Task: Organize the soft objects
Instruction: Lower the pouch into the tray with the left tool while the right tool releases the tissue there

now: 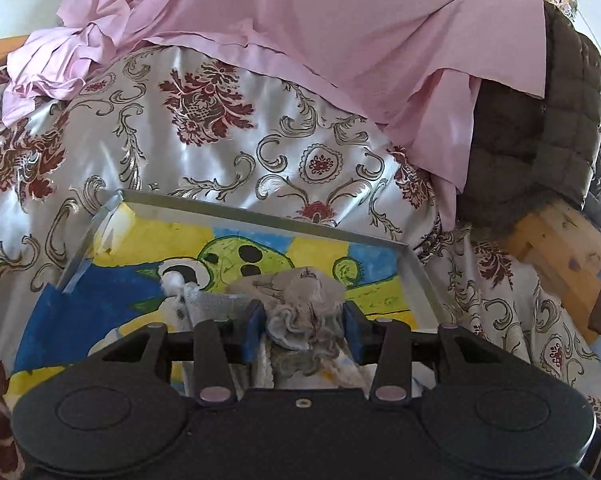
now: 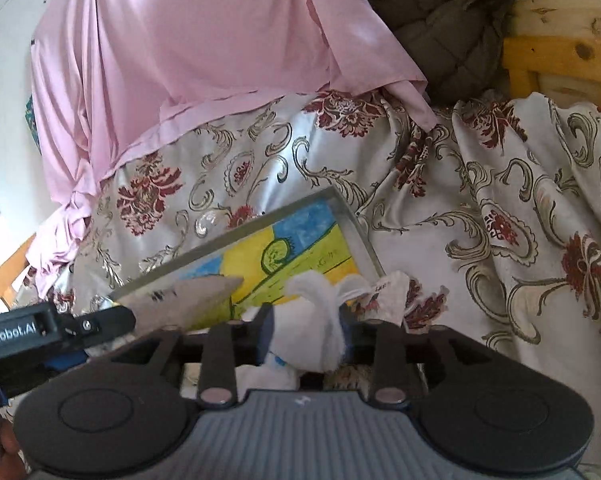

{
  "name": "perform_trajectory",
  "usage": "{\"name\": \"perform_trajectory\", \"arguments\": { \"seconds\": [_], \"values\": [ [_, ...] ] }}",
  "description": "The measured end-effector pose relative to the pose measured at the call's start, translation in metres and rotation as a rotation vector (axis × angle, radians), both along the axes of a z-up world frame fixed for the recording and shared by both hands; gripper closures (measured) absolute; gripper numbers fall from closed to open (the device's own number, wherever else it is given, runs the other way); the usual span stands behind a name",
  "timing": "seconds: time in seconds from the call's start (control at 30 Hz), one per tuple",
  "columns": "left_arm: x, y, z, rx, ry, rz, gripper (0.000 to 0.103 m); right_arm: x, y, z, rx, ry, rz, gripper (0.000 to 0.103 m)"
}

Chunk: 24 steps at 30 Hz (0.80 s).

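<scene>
Two claws lowering soft cloths into the painted tray on the bed

The patterned bedspread (image 1: 204, 148) is carrying the tray (image 1: 260, 216), its far rim and right corner closing the room ahead. The left claw (image 1: 300, 320), jaws apart, is bracketing a grey rag (image 1: 300, 300) over the tray's near edge; the right claw (image 2: 306, 334) (equally close) is straddling a white cloth (image 2: 316, 320), pad contact unclear.

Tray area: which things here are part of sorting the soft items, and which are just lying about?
In the job:
- grey cloth between the left gripper's fingers
- white cloth between the right gripper's fingers
- tray with the painted picture

Lying about:
- pink sheet
- patterned satin cover
- brown quilted jacket
- wooden frame
</scene>
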<state>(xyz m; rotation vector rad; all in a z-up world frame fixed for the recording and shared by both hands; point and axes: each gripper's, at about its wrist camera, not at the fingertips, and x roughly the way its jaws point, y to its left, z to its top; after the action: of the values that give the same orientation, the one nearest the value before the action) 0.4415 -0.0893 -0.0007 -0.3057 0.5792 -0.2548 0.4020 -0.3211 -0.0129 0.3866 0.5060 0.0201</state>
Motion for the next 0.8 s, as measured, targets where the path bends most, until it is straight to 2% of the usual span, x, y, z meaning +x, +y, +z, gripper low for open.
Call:
{"name": "perform_trajectory", "arguments": {
  "seconds": [0.1,0.33,0.5,0.6,0.8],
  "values": [
    [-0.007,0.000,0.006,-0.003,-0.003,0.007,0.042,-0.005,0.000,0.005,-0.006,-0.020,0.007,0.046],
    [-0.037,0.002,0.034,0.002,-0.049,0.023,0.029,-0.032,-0.001,0.030,-0.048,-0.075,0.010,0.029],
    [-0.070,0.008,0.059,0.029,-0.112,0.022,0.016,-0.067,-0.003,0.059,-0.010,-0.165,0.030,0.008],
    [-0.097,0.015,0.072,0.034,-0.157,0.027,0.010,-0.089,0.001,0.073,-0.030,-0.197,0.060,0.005],
    [-0.159,0.041,0.088,-0.029,-0.216,0.065,0.005,-0.138,0.013,0.093,-0.045,-0.253,0.057,0.000]
  ]
}}
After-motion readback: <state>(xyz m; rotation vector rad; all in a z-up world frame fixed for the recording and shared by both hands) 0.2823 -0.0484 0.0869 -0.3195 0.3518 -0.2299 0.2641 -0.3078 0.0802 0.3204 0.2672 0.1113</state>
